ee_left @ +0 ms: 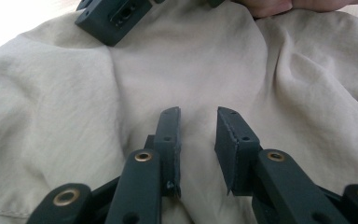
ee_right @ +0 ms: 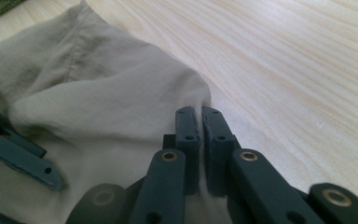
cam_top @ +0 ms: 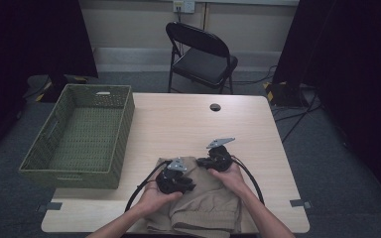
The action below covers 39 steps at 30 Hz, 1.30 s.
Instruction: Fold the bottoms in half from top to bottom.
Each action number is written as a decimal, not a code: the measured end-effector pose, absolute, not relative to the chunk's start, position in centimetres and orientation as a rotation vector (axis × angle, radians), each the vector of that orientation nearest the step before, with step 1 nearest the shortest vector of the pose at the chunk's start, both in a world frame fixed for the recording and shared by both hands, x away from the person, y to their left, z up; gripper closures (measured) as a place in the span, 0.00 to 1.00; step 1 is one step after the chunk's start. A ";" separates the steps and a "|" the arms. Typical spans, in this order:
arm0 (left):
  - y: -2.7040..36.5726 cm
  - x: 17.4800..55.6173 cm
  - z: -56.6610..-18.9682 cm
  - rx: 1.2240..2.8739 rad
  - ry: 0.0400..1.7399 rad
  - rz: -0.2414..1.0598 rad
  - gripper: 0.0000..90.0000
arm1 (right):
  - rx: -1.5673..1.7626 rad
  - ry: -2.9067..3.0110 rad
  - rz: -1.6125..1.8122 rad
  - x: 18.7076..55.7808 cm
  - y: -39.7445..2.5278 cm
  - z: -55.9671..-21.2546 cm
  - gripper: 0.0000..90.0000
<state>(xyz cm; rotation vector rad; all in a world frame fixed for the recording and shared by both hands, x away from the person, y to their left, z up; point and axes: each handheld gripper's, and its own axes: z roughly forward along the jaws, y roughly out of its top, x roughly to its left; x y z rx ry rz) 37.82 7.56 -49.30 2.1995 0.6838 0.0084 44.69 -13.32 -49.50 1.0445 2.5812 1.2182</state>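
Two grippers work beige cloth (cam_top: 203, 208) on wooden table (cam_top: 178, 124); seemingly dim room.

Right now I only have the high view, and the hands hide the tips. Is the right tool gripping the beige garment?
Observer: Its own view shows the right tool almost shut. The beige garment puckers at the tips, at the cloth's edge beside the bare table, so it looks pinched.
Operator: And the left tool?
Observer: The left tool is open. Its jaws stand apart over smooth cloth and pinch nothing.
Operator: How close are the two?
Observer: In the left gripper view, part of the right tool's body rests on the cloth just beyond the open jaws.
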 end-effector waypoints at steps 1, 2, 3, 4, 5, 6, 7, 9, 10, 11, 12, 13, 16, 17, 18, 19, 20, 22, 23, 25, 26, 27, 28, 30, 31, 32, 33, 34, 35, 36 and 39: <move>7.6 37.9 -49.3 2.201 0.686 0.013 0.78 | 1.054 2.581 1.225 44.7 -13.4 -49.4 0.96; 7.7 37.9 -49.3 2.199 0.686 0.014 0.78 | 1.053 2.578 1.233 44.8 -13.4 -49.4 0.96; 7.7 38.0 -49.3 2.198 0.689 0.016 0.78 | 1.060 2.575 1.237 44.7 -13.4 -49.2 0.96; 7.7 38.0 -49.3 2.197 0.689 0.023 0.78 | 1.055 2.570 1.245 44.7 -13.4 -49.1 0.96; 7.8 38.0 -49.4 2.193 0.691 0.029 0.78 | 1.058 2.564 1.259 44.7 -13.4 -48.9 0.96; 7.9 38.1 -49.4 2.187 0.694 0.029 0.78 | 1.052 2.557 1.271 44.7 -13.4 -48.7 0.96; 8.0 38.1 -49.4 2.183 0.698 0.028 0.78 | 1.045 2.552 1.283 44.7 -13.4 -48.4 0.96; 8.1 38.3 -49.5 2.179 0.701 0.038 0.78 | 1.045 2.539 1.318 44.7 -13.4 -47.9 0.96; 8.1 38.3 -49.5 2.180 0.705 0.050 0.78 | 1.041 2.532 1.339 44.6 -13.4 -47.6 0.96; 8.2 38.3 -49.5 2.176 0.710 0.059 0.78 | 1.034 2.526 1.355 44.6 -13.4 -47.2 0.96; 8.2 38.4 -49.5 2.179 0.711 0.069 0.78 | 1.028 2.523 1.379 44.5 -13.4 -46.9 0.96; 8.3 38.3 -49.5 2.180 0.710 0.085 0.78 | 1.026 2.518 1.406 44.4 -13.4 -46.5 0.96; 8.4 38.4 -49.5 2.172 0.715 0.104 0.77 | 0.999 2.522 1.462 43.9 -13.4 -45.5 0.96; 8.5 38.4 -49.6 2.171 0.713 0.108 0.77 | 0.993 2.529 1.476 43.7 -13.4 -45.3 0.96; 8.5 38.5 -49.6 2.172 0.711 0.116 0.77 | 0.987 2.532 1.490 43.5 -13.4 -45.1 0.96; 8.5 38.5 -49.5 2.177 0.710 0.126 0.77 | 0.981 2.536 1.502 43.3 -13.3 -44.9 0.96; 8.5 38.5 -49.5 2.178 0.707 0.131 0.77 | 0.973 2.540 1.513 43.1 -13.3 -44.8 0.96; 8.6 38.5 -49.6 2.177 0.702 0.133 0.77 | 0.956 2.548 1.522 42.8 -13.1 -44.5 0.96; 8.6 38.5 -49.5 2.179 0.703 0.135 0.77 | 0.945 2.550 1.526 42.7 -13.0 -44.5 0.96; 8.6 38.4 -49.5 2.187 0.697 0.142 0.77 | 0.939 2.550 1.518 42.6 -13.0 -44.4 0.96; 8.6 38.3 -49.5 2.190 0.697 0.141 0.76 | 0.940 2.547 1.515 42.6 -13.0 -44.5 0.96; 8.5 38.2 -49.4 2.190 0.702 0.138 0.74 | 0.941 2.544 1.511 42.7 -13.0 -44.5 0.96; 8.4 38.2 -49.4 2.185 0.706 0.134 0.73 | 0.946 2.543 1.511 42.8 -13.1 -44.6 0.96; 8.4 38.0 -49.2 2.185 0.698 0.132 0.70 | 0.959 2.537 1.512 42.9 -13.2 -44.6 0.96; 8.4 37.9 -49.1 2.179 0.693 0.132 0.69 | 0.963 2.533 1.514 42.9 -13.3 -44.7 0.96; 8.4 37.8 -48.9 2.175 0.690 0.137 0.68 | 0.964 2.530 1.515 43.0 -13.3 -44.7 0.96; 8.4 37.8 -48.7 2.173 0.684 0.141 0.67 | 0.966 2.529 1.518 43.0 -13.3 -44.7 0.96; 8.4 37.6 -48.5 2.163 0.677 0.139 0.67 | 0.966 2.529 1.517 43.1 -13.4 -44.7 0.96; 8.4 37.5 -48.3 2.158 0.673 0.131 0.66 | 0.970 2.527 1.516 43.1 -13.4 -44.7 0.96; 8.3 37.3 -48.0 2.151 0.664 0.116 0.66 | 0.974 2.525 1.517 43.2 -13.4 -44.8 0.96; 8.1 36.6 -47.2 2.150 0.632 0.060 0.66 | 0.989 2.524 1.514 43.3 -13.4 -44.8 0.96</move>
